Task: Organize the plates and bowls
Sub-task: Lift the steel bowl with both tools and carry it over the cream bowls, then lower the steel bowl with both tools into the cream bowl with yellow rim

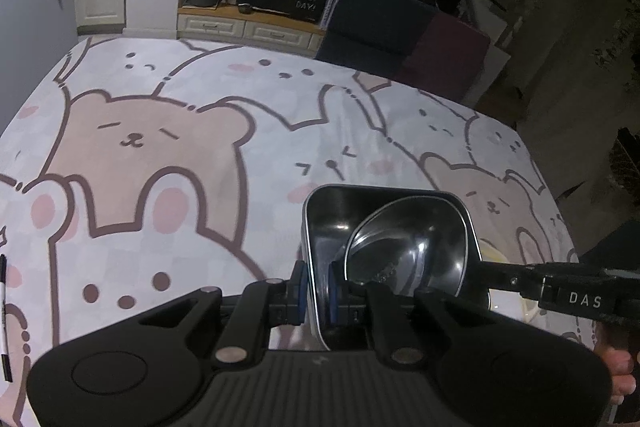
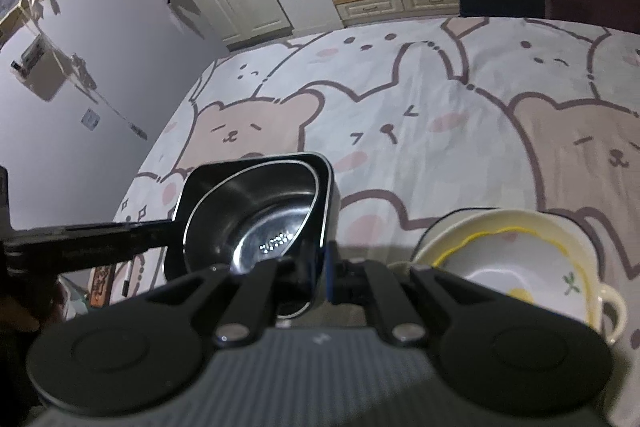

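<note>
Gripping the same nested steel pair from opposite sides, 2 grippers meet over a table spread with a bear-and-rabbit cartoon cloth. The left gripper has its 2 blue-padded fingers clamped on the left wall of the square steel container, 1 pad outside and 1 inside. The right gripper pinches the container's right wall in the same way; in the left wrist view its black finger comes in from the right edge with the letters DAS on its body.

Counted: 1 square steel container, dark and shiny with rounded corners, and 1 rounded steel bowl sitting inside it, tilted, its rim leaning toward the container's right side. Small bright reflections dot the bowl's bottom in the right wrist view. Whether the container rests on the cloth or is lifted off it cannot be told.

Just right of the steel pair stand 2 cream ceramic dishes, stacked: an upper dish with a yellow wavy line, a yellow spot and a small green sprig, and a lower cream dish with a side handle. In the left wrist view only a sliver of them shows

1 black-and-white pen lies at the cloth's left edge, well apart from the dishes
</note>
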